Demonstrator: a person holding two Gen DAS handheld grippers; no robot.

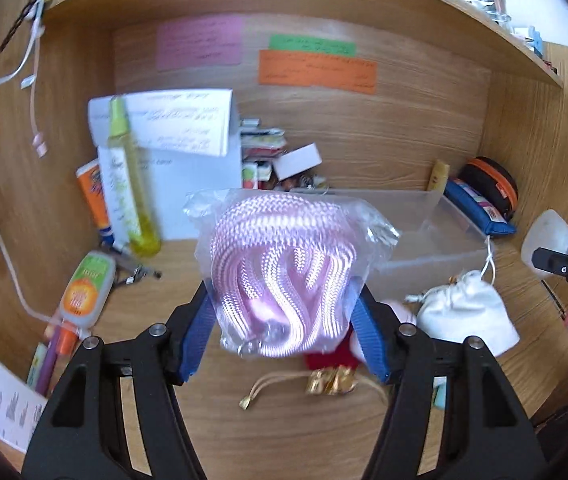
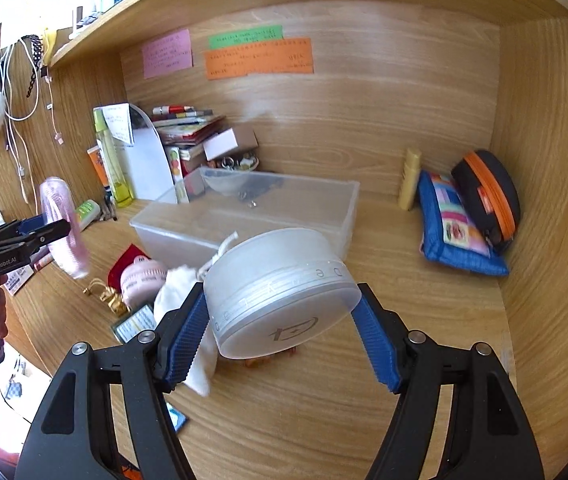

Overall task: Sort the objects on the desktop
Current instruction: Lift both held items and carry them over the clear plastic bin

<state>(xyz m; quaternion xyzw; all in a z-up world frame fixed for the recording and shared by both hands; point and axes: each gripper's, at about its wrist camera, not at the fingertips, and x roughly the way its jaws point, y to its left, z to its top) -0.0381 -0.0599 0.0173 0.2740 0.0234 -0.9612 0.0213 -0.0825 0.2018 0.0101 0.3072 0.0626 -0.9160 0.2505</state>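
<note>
Above the counter I carry both finds toward the clear bin: left tool clamped on the bagged pink cord, right tool clamped on the frosted jar.

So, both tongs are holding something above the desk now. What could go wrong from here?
1. The left tongs grip the bagged pink cord only through loose, slippery plastic; it might slide out.
2. The right tongs pinch the frosted round jar tilted, on its curved wall; it could twist free and fall on the white pouch.
3. The clear plastic bin is close ahead; either load may bump its rim.
</note>
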